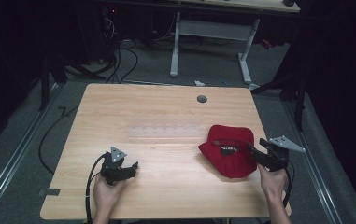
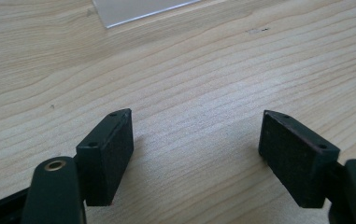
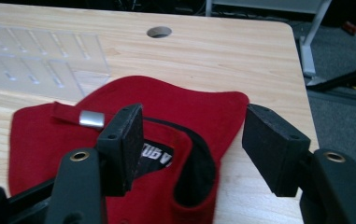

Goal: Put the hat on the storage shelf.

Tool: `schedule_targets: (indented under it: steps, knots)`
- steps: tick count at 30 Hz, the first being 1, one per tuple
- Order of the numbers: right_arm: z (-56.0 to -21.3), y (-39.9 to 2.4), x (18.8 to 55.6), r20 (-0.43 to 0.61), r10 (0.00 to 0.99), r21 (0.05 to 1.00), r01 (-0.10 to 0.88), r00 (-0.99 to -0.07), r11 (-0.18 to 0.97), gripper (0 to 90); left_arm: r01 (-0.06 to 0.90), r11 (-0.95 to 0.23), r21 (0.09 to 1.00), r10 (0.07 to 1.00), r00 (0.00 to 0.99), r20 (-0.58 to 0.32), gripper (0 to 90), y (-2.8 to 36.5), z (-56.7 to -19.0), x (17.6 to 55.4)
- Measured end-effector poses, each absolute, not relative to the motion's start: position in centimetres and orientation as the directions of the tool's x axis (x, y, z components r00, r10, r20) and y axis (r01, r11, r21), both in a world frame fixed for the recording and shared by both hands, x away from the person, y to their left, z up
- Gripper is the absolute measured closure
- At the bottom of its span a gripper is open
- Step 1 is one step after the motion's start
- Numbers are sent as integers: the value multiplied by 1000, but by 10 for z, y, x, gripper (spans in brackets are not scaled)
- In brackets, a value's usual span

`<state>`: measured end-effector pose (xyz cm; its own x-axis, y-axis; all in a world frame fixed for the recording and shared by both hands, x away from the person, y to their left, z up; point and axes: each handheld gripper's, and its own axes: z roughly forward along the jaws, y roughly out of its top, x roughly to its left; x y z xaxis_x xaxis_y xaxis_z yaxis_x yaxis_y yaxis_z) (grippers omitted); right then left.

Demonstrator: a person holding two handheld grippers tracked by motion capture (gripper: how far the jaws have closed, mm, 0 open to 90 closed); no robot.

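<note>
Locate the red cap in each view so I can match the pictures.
High view: red cap lies right of centre, just ahead of the right gripper.
Left gripper view: not in it.
Right gripper view: lower middle, behind the open jaws.
Shared landmark: clear plastic sheet.

Cap (image 1: 229, 151) flat on the bench (image 1: 166, 102) by its right edge, clear tray (image 1: 165, 130) mid-bench to the cap's left, cable hole (image 1: 202, 99) near the far edge, left tongs (image 1: 131, 169) low over the near-left part, right tongs (image 1: 255, 150) at the cap's right side
</note>
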<state>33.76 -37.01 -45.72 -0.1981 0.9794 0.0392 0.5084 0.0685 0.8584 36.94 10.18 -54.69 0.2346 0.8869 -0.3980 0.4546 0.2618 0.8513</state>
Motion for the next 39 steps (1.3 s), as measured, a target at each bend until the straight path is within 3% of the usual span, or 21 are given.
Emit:
schedule_targets:
  steps: [21, 31, 39]
  knots:
    - [-490, -375, 366, 94, 980, 790, 613, -173, 32, 357, 454, 262, 852, 887, 234, -398, 267, 102, -547, 369]
    - [-503, -371, 376, 101, 981, 766, 642, -164, 28, 494, 454, 262, 852, 887, 234, -398, 267, 102, -547, 369]
    - [-513, -376, 374, 149, 973, 761, 649, -175, 0, 699, 454, 262, 852, 887, 234, -398, 267, 102, -547, 369]
